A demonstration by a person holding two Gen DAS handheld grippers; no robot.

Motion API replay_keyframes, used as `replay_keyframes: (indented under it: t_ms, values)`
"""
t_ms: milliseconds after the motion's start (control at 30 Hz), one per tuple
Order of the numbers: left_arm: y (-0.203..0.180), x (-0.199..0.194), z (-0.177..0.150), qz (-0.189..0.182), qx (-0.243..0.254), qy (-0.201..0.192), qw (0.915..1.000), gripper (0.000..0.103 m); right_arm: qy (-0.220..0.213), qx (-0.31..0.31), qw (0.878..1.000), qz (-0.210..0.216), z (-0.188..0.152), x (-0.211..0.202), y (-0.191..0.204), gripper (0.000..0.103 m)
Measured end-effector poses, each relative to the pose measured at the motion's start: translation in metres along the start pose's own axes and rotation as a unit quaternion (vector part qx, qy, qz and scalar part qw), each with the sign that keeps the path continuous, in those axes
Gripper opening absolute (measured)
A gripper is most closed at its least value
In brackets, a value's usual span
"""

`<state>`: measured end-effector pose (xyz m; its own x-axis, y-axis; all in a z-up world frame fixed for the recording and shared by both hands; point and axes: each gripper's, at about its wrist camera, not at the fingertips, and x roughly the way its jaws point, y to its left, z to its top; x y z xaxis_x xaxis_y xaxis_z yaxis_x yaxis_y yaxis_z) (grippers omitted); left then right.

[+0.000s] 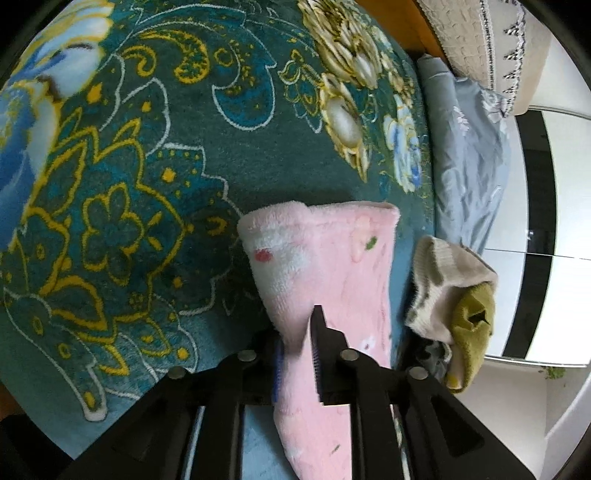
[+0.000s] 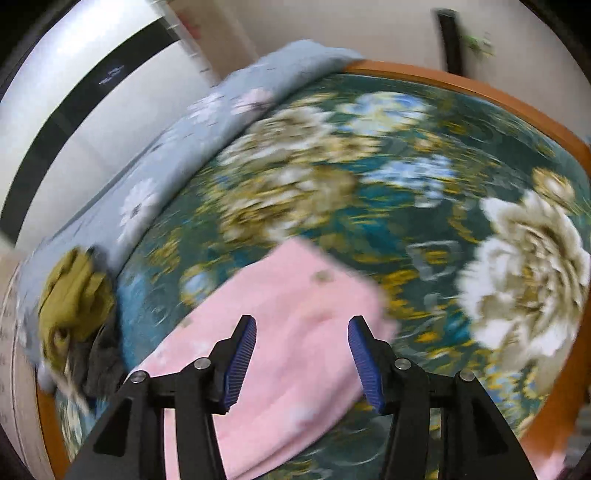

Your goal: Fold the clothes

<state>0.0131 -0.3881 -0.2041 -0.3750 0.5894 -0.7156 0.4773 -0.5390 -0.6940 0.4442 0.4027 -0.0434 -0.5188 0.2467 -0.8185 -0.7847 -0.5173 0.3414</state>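
Pinching the pink fleece garment (image 1: 325,266) in my left gripper (image 1: 299,354), I am holding a gathered fold of it above the teal floral bed blanket (image 1: 155,206); the bite is looking narrow, so the plush could be slipping out. Nearby, an olive and cream pile (image 1: 454,299) is risking a snag.

Hovering over the garment (image 2: 288,332), my right gripper (image 2: 303,354) is gaping open, holding nothing; the blur is making a mistimed grab likely.

You're over a bed with a teal flowered blanket (image 2: 369,206), a grey-blue sheet (image 2: 155,177) along one side and an orange wooden frame (image 2: 480,92) at its edge. Beyond stands a pale wall (image 2: 332,26) and a white panel with a black band (image 1: 539,258).
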Motion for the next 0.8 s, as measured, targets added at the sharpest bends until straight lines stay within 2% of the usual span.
replay_keyframes:
  t_ms: [133,333,400,533,667,733,767,800]
  values:
    - [0.004,-0.009,0.004,-0.017,0.008,-0.003,0.9998,0.017,0.072,-0.067,0.994,0.039,-0.033,0.038,0.061,0.056]
    - [-0.003,-0.018,-0.001,-0.028,0.038,-0.010,0.9988,0.017,0.160,-0.084,0.980,0.083,-0.097,0.086,0.125,0.056]
    - [-0.007,-0.017,-0.002,-0.012,0.060,-0.015,0.9981,0.017,0.185,-0.103,0.973,0.088,-0.113,0.095,0.142,0.056]
    - [-0.025,-0.012,-0.005,0.029,0.128,-0.041,0.9905,0.017,0.214,-0.144,0.962,0.090,-0.135,0.102,0.168,0.056]
    - [-0.036,-0.009,-0.006,0.049,0.159,-0.064,0.9840,0.016,0.228,-0.136,0.961,0.081,-0.137,0.106,0.171,0.056]
    - [-0.045,-0.006,-0.007,0.069,0.187,-0.068,0.9776,0.016,0.233,-0.129,0.961,0.078,-0.139,0.107,0.169,0.056]
    - [-0.048,-0.003,-0.006,0.094,0.197,-0.064,0.9739,0.012,0.235,-0.127,0.961,0.076,-0.139,0.108,0.167,0.056]
    - [-0.050,-0.002,-0.006,0.095,0.203,-0.060,0.9727,0.008,0.237,-0.126,0.961,0.073,-0.140,0.108,0.165,0.056]
